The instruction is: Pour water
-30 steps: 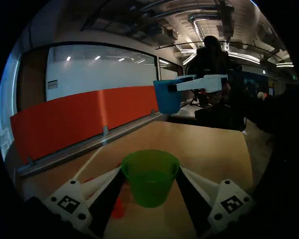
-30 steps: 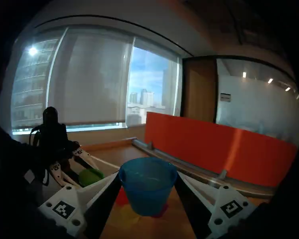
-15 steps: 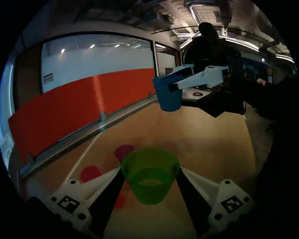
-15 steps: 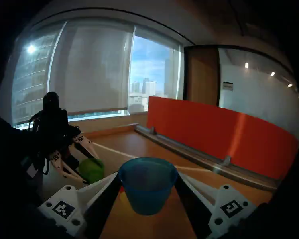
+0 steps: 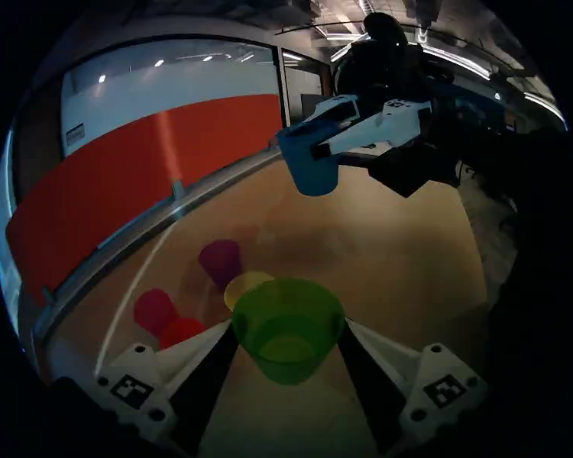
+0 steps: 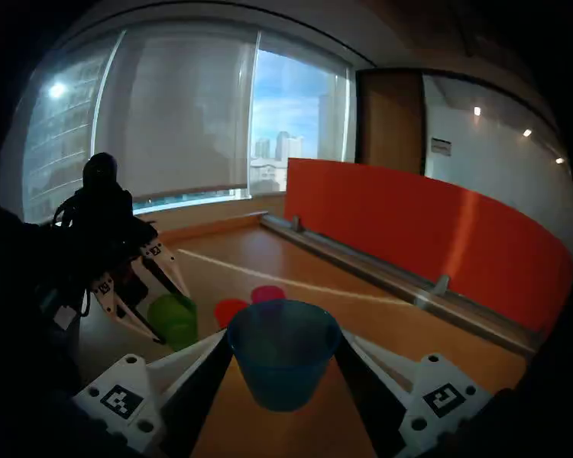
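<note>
A green cup (image 5: 288, 360) is held clamped in the left gripper (image 5: 286, 330), low over the table (image 5: 397, 244); a blue cup (image 6: 283, 375) is pinched likewise in the right gripper (image 6: 283, 340), higher and farther off. For a clean pour, the blue rim should be centred over the green mouth, then tipped slowly

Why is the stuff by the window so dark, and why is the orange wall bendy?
Right gripper view: the bright window backlights the left tool, leaving it a mostly dark silhouette. Left gripper view: the fisheye lens bends the straight orange wall.
</note>
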